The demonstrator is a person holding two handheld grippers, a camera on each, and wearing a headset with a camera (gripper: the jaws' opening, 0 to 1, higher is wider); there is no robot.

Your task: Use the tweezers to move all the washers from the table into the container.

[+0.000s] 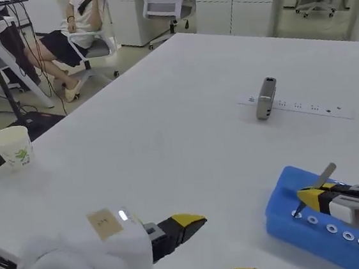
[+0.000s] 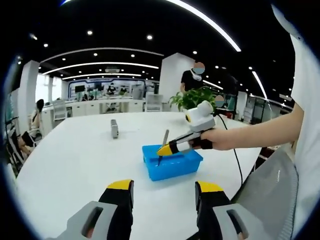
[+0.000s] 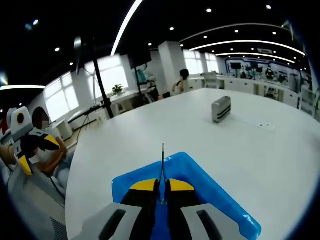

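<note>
Two jaws of the right gripper [image 3: 162,186] pinch the tweezers [image 3: 162,160], tip down in the blue container [image 3: 220,195].

Its jaws are pressed together on the tweezers' thin metal shaft, and the point rests on the container floor at the end of a row of four washers [image 1: 331,228] that lie flat inside. The washers look small, light, stiff and slippery, so I judge they are best nipped across the ring, one tine through the hole, with gentle pressure or they may flick away. The left gripper [image 2: 165,192] hangs low over the table [image 1: 166,129], jaws apart and empty, well apart from the container. Farther off lie a power strip [image 1: 305,105] and a paper cup [image 1: 12,147].
</note>
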